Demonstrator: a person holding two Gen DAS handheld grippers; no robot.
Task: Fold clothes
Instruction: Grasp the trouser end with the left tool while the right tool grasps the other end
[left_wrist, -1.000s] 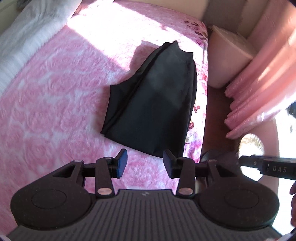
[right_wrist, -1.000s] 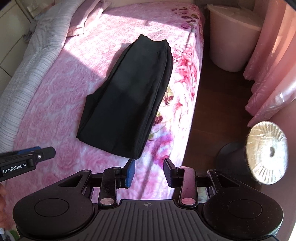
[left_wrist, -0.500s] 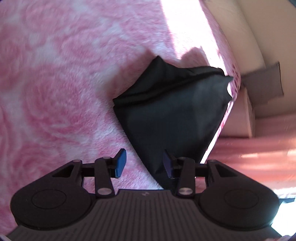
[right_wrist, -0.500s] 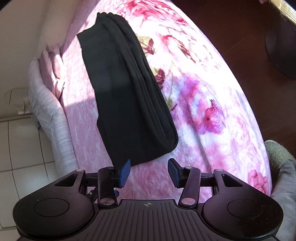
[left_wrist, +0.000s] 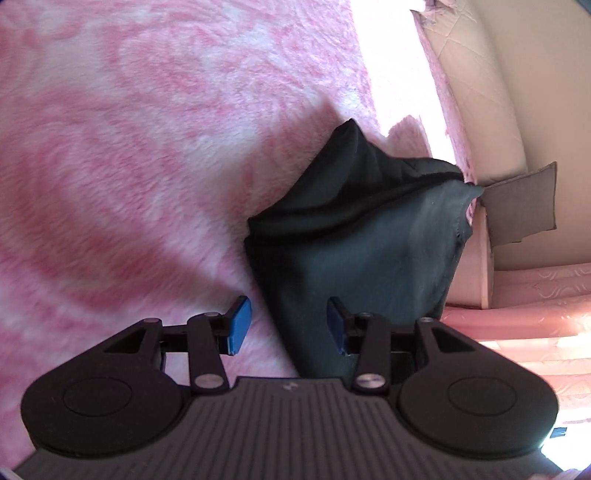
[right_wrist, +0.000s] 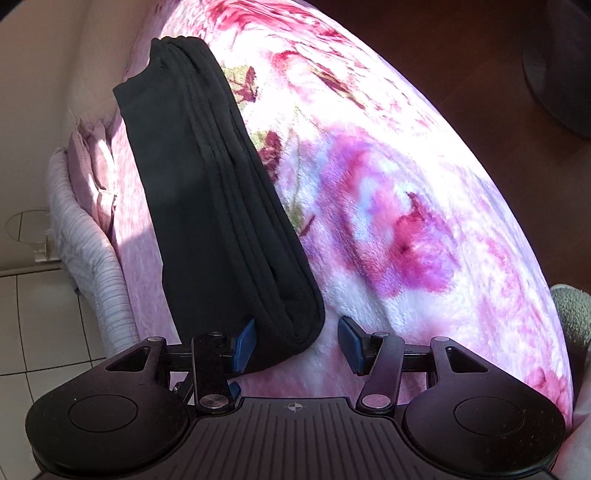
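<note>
Both claws have dropped from high above the bed to just over the blanket, and each has rolled, so the black garment that lay whole in view a second ago now fills the space right ahead of the pads. Since then the right claw (right_wrist: 299, 341) has also widened; the left claw (left_wrist: 290, 325) is easing apart at this moment.

Left claw: its blue pads (left_wrist: 240, 325) stand spread, with one edge of the folded black garment (left_wrist: 354, 254) running down between them. No pad presses on the cloth; the left pad sits over bare pink blanket (left_wrist: 147, 147), the right pad over the dark fabric. Beyond the pads the garment rises in a rumpled peak, its layered edges showing, close to the bed's far edge, where a pale padded surface (left_wrist: 476, 92) and a pink curtain (left_wrist: 535, 295) appear.

Right claw: its pads are spread too, and the near folded corner of the black garment (right_wrist: 207, 192) lies between them, against or just beside the left pad (right_wrist: 245, 341); contact is hard to judge. The right pad is well clear, over the flowered blanket (right_wrist: 388, 221). The garment stretches away as a long stacked strip. A striped quilt (right_wrist: 96, 266) is bunched at the left, and dark wooden floor (right_wrist: 461, 48) shows beyond the bed's edge.
</note>
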